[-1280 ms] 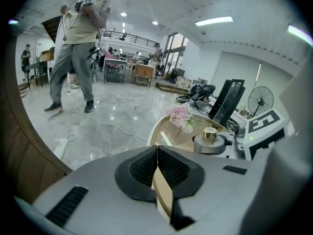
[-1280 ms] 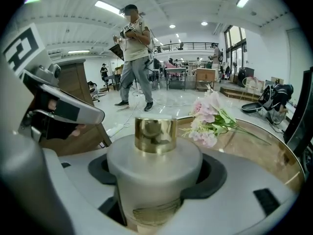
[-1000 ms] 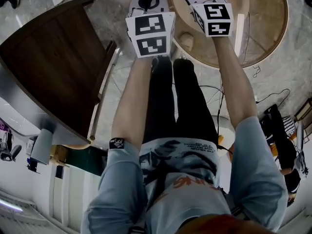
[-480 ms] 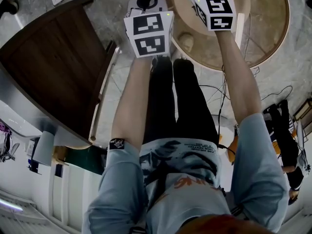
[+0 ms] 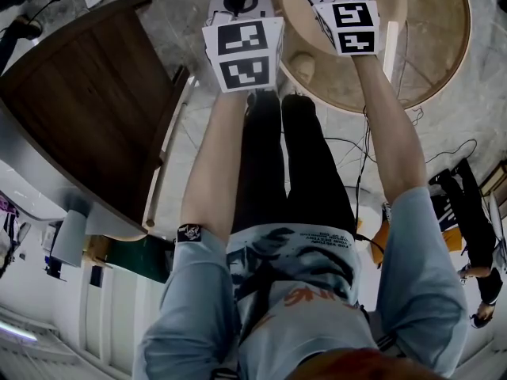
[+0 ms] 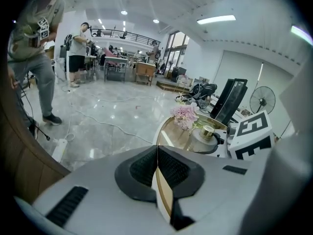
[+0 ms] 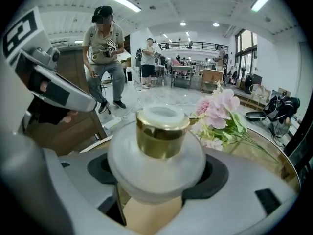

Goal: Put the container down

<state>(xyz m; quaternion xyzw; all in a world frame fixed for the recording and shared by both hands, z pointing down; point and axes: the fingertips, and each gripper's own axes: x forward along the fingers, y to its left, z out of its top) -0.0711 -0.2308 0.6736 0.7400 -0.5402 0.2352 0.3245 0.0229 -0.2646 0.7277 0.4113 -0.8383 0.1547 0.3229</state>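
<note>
The container (image 7: 157,153) is a squat frosted-white jar with a gold collar and a white cap. My right gripper (image 7: 159,180) is shut on its body, one dark pad on each side. In the left gripper view the container (image 6: 205,137) is over the round wooden table (image 6: 168,133), next to the right marker cube (image 6: 252,136). I cannot tell whether its base touches the tabletop. My left gripper (image 6: 156,166) is shut with nothing in it, pads pressed together, just off the table's near edge. In the head view both marker cubes (image 5: 242,54) (image 5: 348,26) are at the top.
A bunch of pink flowers (image 7: 222,112) lies on the round table (image 5: 412,54) just beyond the container. A dark wooden table (image 5: 87,109) stands to the left. Several people stand across the hall, one close by (image 7: 103,53). Cables run over the marble floor (image 6: 102,116).
The right gripper with the container has shifted slightly over the round table, forward and then a little back. The left gripper has stayed where it was, shut.
</note>
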